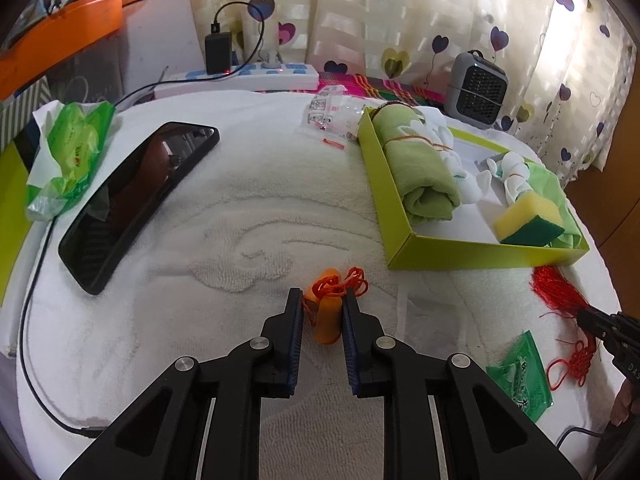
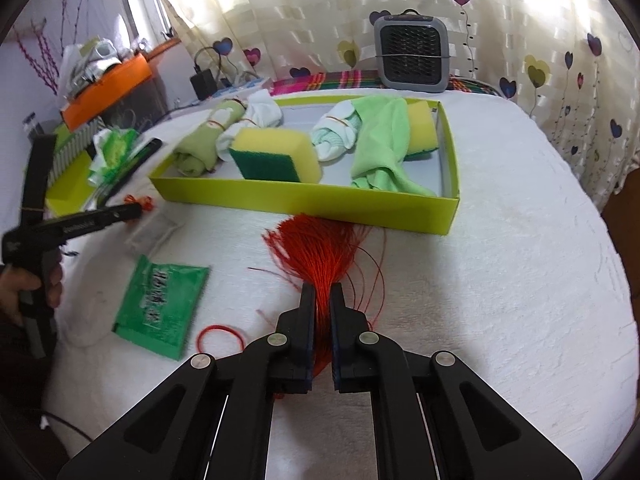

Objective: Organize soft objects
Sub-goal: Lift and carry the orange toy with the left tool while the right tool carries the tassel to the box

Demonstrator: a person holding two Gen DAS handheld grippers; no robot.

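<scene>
white towel-covered surface (image 2: 500,240), lime tray (image 2: 304,196), red tassel (image 2: 320,252), green sachet (image 2: 160,304), black phone (image 1: 136,204), tissue pack (image 1: 68,160), red rubber band (image 2: 222,336), orange piece (image 1: 328,320)

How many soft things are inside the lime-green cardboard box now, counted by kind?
Inside the lime-green cardboard box:
Yellow-and-green sponges: 2
Rolled olive-green towel: 1
Banded white sock bundles: 2
Loose light-green cloth: 1
Total: 6
</scene>
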